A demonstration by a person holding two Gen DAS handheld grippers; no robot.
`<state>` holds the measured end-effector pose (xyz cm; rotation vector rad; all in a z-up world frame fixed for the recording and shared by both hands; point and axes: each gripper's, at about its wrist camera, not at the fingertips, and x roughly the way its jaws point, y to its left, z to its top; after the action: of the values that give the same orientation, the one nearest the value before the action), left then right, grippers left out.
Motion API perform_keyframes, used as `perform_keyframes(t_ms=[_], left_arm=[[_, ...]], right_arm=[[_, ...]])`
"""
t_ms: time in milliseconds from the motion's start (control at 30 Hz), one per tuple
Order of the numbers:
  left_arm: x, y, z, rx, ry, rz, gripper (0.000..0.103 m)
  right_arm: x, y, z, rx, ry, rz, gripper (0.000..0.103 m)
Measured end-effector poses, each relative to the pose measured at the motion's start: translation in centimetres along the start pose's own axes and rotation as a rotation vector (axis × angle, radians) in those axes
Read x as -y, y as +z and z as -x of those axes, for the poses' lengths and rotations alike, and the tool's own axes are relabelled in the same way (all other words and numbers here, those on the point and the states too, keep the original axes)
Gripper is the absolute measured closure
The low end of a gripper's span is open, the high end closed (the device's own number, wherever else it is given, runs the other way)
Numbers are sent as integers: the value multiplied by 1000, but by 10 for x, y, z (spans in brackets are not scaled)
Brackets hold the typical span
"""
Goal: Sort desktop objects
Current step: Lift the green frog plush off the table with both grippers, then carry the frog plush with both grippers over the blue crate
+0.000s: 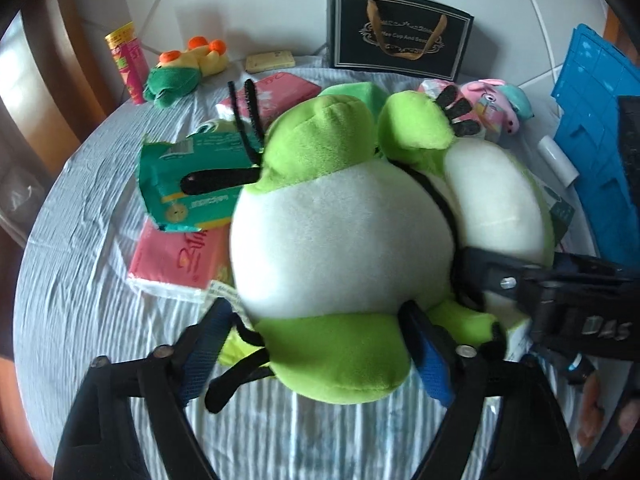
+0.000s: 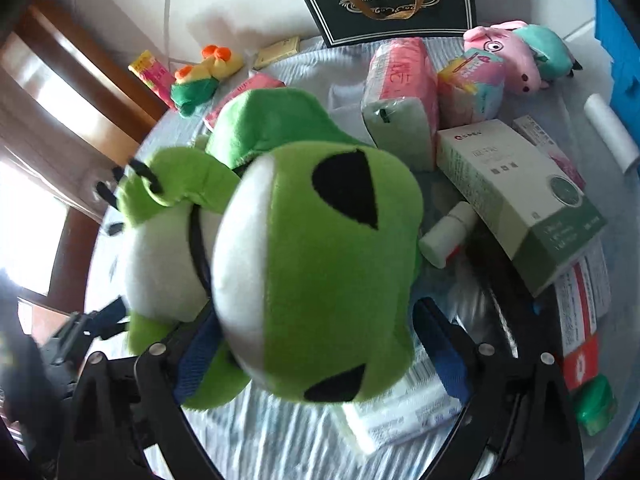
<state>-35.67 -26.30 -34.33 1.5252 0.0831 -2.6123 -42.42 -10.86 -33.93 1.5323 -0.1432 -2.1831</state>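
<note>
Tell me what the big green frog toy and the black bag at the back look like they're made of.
Green frog toy: soft plush, seemingly fleecy fabric; fuzzy nap, stitched seams, felt-like black eye patches. Black bag: probably stiff coated paper or card; flat, lightly glossy face, gold print, ribbon-like tan handle.

Table (image 1: 80, 240): round, under a pale blue-grey wrinkled cloth.
Wall (image 1: 260, 0): white panels with thin grey curved seams, at 12 o'clock.
Woodwork (image 2: 80, 80): brown door or frame at 9 to 10 o'clock.
Light (image 2: 28, 220): bright daylight glare at 9 o'clock.
</note>
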Motion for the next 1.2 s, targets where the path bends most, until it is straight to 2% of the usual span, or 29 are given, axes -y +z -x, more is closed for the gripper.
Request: perform_keyframes(t_ms=[167,300,667,933,1200], left_arm=[[3,2,11,58,-11,23,44],[6,5,31,110,4,10,46],[26,12,113,280,22,9,46],[37,17,177,394,-31,-27,46],[55,5,238,492,-105,-73,46]], right_arm=[[-13,3,5,57,-30,72,34],[-18,0,25,99,-31,110,37],[-39,0,101,265,-13,176,38],[-59,-10,175,403,-70,198,38],[-76,-41,249,529,-149,180,38]])
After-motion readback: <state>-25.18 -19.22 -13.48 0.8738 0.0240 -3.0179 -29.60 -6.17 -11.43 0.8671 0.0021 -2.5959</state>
